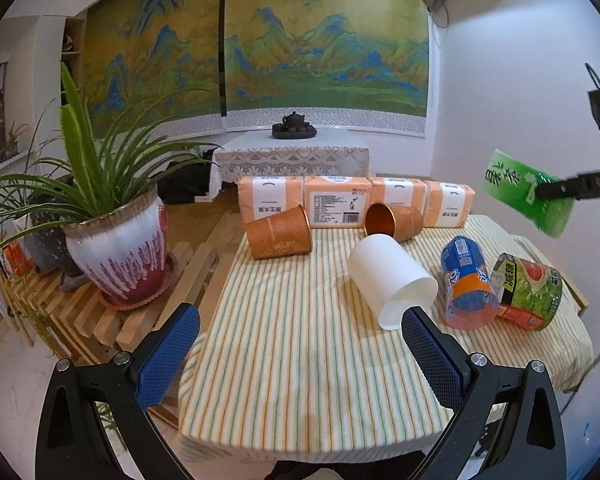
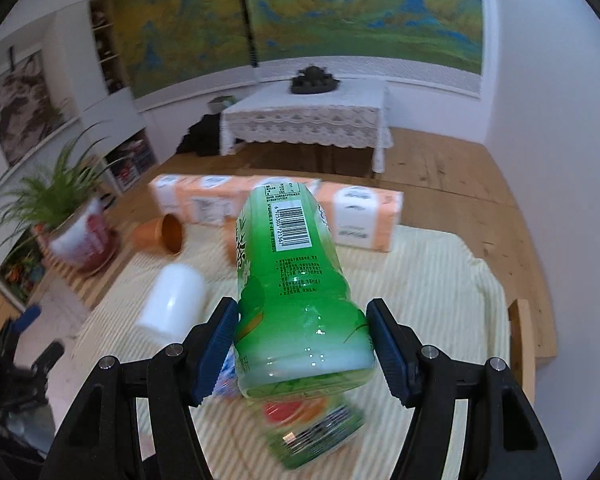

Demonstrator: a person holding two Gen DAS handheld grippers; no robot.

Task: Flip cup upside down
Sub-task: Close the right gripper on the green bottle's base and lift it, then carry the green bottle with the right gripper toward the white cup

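Note:
My right gripper [image 2: 300, 336] is shut on a green plastic cup [image 2: 296, 280] with a barcode label and holds it lying along the fingers, above the striped table. The same green cup [image 1: 528, 194] shows at the right edge of the left wrist view, held in the air by the right gripper's fingers [image 1: 572, 190]. My left gripper [image 1: 300, 344] is open and empty over the near part of the table. A white cup [image 1: 392, 280] lies on its side just beyond its right finger. It also shows in the right wrist view [image 2: 172, 300].
Two orange cups [image 1: 280, 236] [image 1: 394, 220] lie on their sides near a row of tissue packs [image 1: 352, 200]. A blue-orange cup [image 1: 466, 284] and a green-red cup [image 1: 528, 292] lie at the right. A potted plant [image 1: 116, 252] stands left on a slatted bench.

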